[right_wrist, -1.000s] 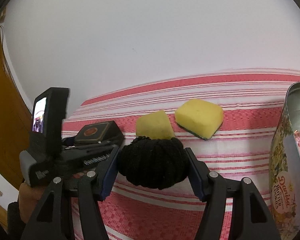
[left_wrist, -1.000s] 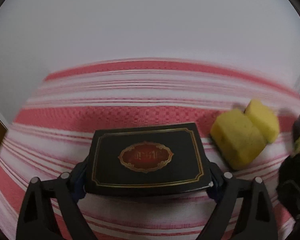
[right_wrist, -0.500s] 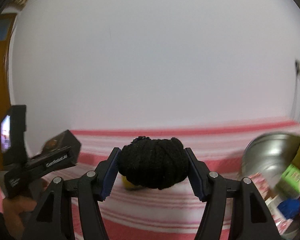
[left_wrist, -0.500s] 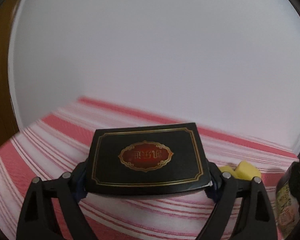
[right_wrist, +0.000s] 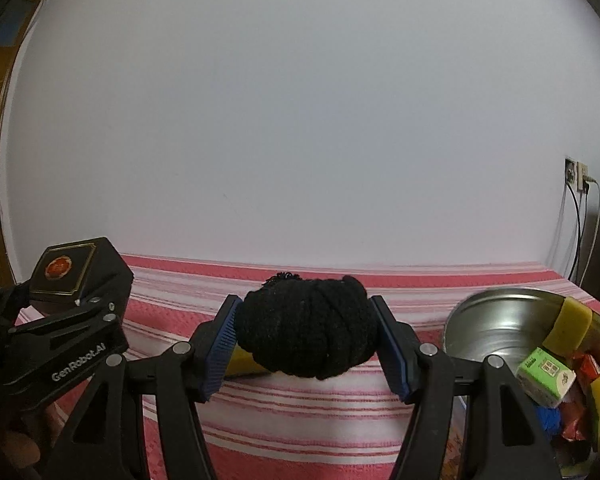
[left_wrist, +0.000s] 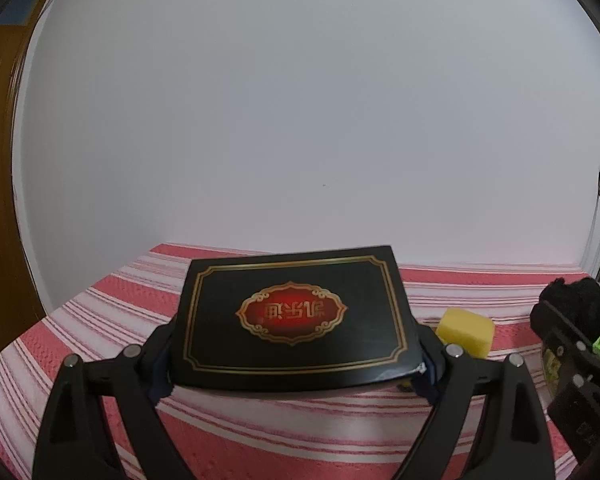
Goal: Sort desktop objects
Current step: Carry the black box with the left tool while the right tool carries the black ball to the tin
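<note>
My left gripper point(left_wrist: 296, 364) is shut on a flat black box point(left_wrist: 296, 316) with gold borders and a red emblem, held above the striped cloth. In the right wrist view the same box point(right_wrist: 68, 268) and left gripper point(right_wrist: 66, 322) show at the far left. My right gripper point(right_wrist: 304, 340) is shut on a black knitted ball point(right_wrist: 304, 328), its blue pads pressing both sides, lifted over the cloth. A yellow sponge point(left_wrist: 466, 330) lies on the cloth right of the box. A sliver of yellow sponge point(right_wrist: 242, 360) peeks out under the ball.
A round metal tin point(right_wrist: 496, 320) at the right holds yellow sponges point(right_wrist: 572, 328), a green and white carton point(right_wrist: 544, 372) and several red and blue items. The red and white striped tablecloth point(right_wrist: 284, 412) runs to a white wall. Cables hang from a socket point(right_wrist: 578, 178) at the right.
Both grippers have risen and tipped up, so the wall fills more of each view. The tin's inside has come into the right wrist view. Both grips are unchanged.
</note>
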`<state>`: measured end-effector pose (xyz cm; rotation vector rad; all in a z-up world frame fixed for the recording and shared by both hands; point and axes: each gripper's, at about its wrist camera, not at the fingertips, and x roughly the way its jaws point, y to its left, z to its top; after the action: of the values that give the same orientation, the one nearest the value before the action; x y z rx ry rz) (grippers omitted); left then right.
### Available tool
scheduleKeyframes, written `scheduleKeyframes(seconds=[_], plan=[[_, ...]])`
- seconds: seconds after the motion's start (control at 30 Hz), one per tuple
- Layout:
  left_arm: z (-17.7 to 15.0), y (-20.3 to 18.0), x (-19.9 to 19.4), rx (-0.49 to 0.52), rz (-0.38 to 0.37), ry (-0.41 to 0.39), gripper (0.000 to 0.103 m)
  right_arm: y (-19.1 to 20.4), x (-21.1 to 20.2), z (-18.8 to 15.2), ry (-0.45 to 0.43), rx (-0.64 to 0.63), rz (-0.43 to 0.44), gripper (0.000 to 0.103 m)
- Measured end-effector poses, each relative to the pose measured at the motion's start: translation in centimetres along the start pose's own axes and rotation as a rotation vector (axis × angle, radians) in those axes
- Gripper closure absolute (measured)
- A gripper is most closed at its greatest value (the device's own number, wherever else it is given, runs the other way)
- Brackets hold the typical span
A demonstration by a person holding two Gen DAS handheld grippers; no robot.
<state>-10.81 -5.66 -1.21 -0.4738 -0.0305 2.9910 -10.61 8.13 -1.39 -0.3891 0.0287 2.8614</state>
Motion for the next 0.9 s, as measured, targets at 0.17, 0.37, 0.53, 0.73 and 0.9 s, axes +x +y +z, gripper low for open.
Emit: scheduleKeyframes(seconds=[0.17, 0.37, 0.53, 0.73, 0.9], plan=[[0.0, 0.5, 0.3, 0.001, -0.004, 0.006, 0.012, -0.4, -0.4, 0.0, 0.006, 0.005, -0.002, 0.037], [-0.4, 0.0, -0.1, 0.01, -0.024, 0.016, 0.012, -0.3, -0.7, -0.1, 0.008, 0.008, -0.006, 0.037], [-0.5, -0.3, 0.2, 0.001, -0.039, 0.03, 0.012, -1.5, -2.1, -0.4, 0.009, 0.017, -0.013, 0.037], [-0.9, -0.6, 0.5, -0.04, -0.058, 0.053, 0.012, -2.3, -2.4, -0.6, 0.008, 0.023, -0.024, 0.037], [-1.2, -0.5, 0.7, -0.068, -0.077, 0.057, 0.012, -4.4, -3.3, -0.8, -0.015, 0.03, -0.047, 0.037]])
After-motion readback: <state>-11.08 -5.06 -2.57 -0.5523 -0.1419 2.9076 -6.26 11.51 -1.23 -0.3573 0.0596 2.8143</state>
